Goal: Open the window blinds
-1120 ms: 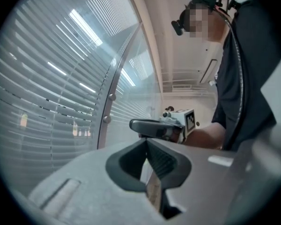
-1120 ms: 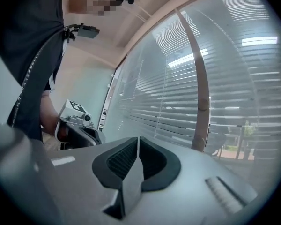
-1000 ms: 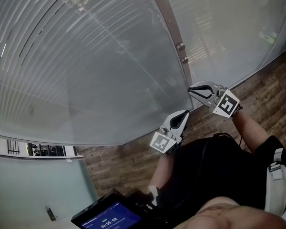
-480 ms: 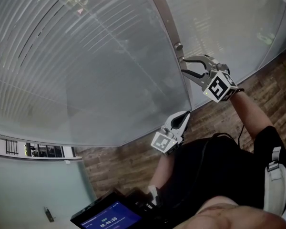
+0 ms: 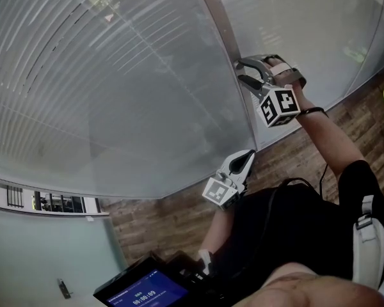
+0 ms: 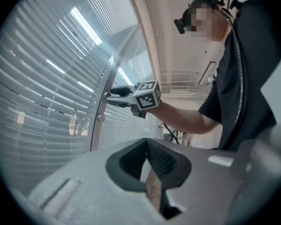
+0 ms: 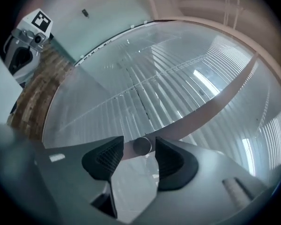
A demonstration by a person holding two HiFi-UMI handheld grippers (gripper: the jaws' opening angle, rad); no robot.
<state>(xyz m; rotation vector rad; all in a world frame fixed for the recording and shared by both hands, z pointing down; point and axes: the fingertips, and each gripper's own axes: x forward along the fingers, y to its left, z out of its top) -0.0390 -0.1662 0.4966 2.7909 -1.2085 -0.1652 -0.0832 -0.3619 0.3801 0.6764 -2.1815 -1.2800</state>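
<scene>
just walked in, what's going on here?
A person stands at a glass wall with blinds behind it, a claw in each hand. The right claw is up at the metal post, jaws apart with a round knob between them. The jaws have just been opening and are not clamped on the knob. The left claw is held lower, shut and empty. The blinds look mostly closed, so the opening is not yet done.
</scene>
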